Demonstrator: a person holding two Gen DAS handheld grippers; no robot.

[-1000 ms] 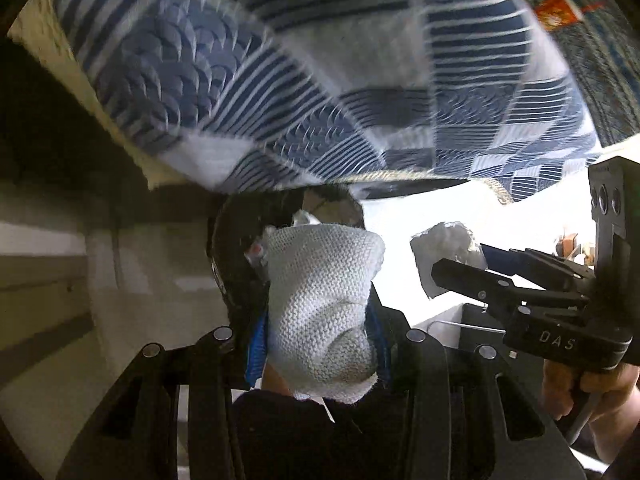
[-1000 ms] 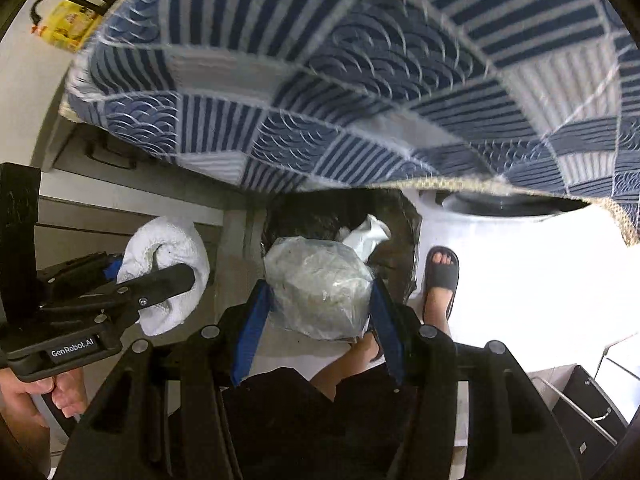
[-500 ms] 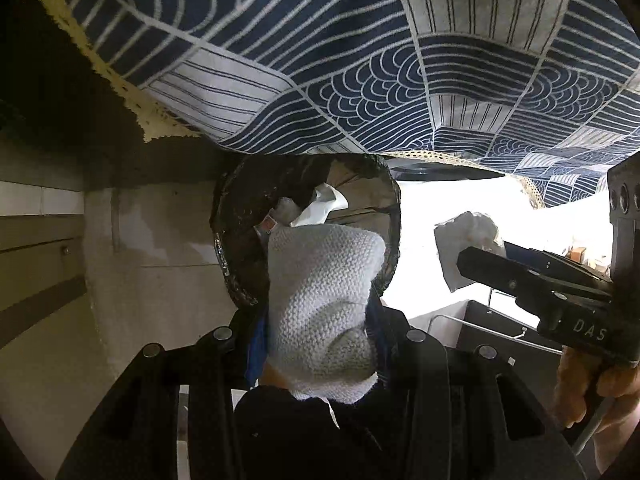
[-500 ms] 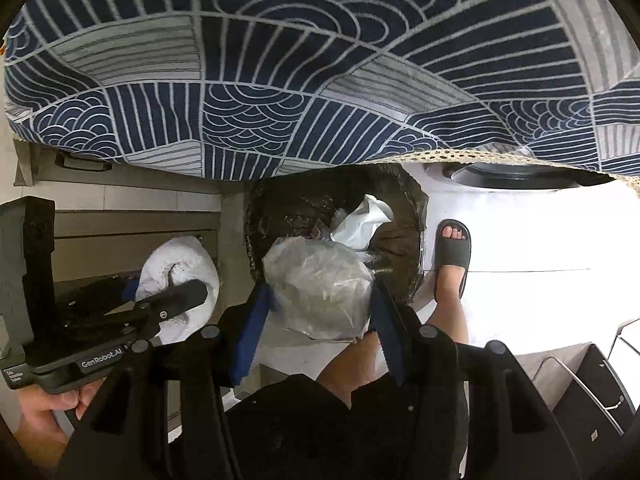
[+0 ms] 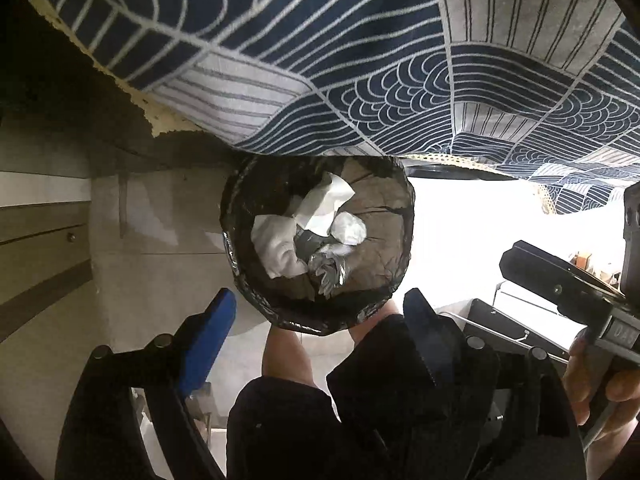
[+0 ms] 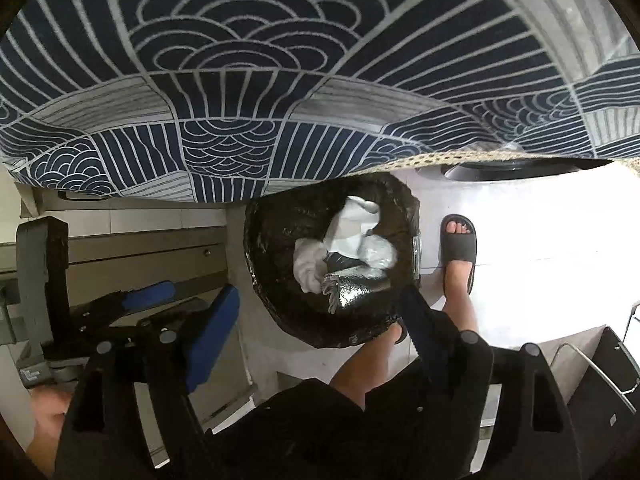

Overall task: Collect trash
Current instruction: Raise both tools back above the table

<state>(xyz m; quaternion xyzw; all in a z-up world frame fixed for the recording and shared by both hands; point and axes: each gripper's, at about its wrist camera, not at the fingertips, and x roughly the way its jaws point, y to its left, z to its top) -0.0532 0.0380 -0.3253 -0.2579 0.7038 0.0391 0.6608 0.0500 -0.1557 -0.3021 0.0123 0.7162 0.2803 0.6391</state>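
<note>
A black-lined trash bin (image 5: pixel 240 236) stands on the floor below the table edge; it also shows in the right wrist view (image 6: pixel 272 280). Inside lie a white woven cloth (image 5: pixel 278 246), crumpled white paper (image 5: pixel 326 204), a clear plastic wad (image 5: pixel 350 229) and a silver foil wrapper (image 5: pixel 330 274). My left gripper (image 5: pixel 316 320) is open and empty above the bin's near rim. My right gripper (image 6: pixel 320 316) is open and empty, also above the bin. The right gripper shows at the right edge of the left wrist view (image 5: pixel 560 292).
A blue and white wave-patterned tablecloth (image 5: pixel 360 60) hangs over the bin's far side. Grey cabinet drawers (image 5: pixel 44 240) stand left. The person's legs and a sandalled foot (image 6: pixel 458 248) are beside the bin. A dark wire-handled box (image 6: pixel 600 368) sits at the right.
Both grippers opened. The white woven cloth dropped from the left and the clear plastic wad from the right; both now lie in the bin.
</note>
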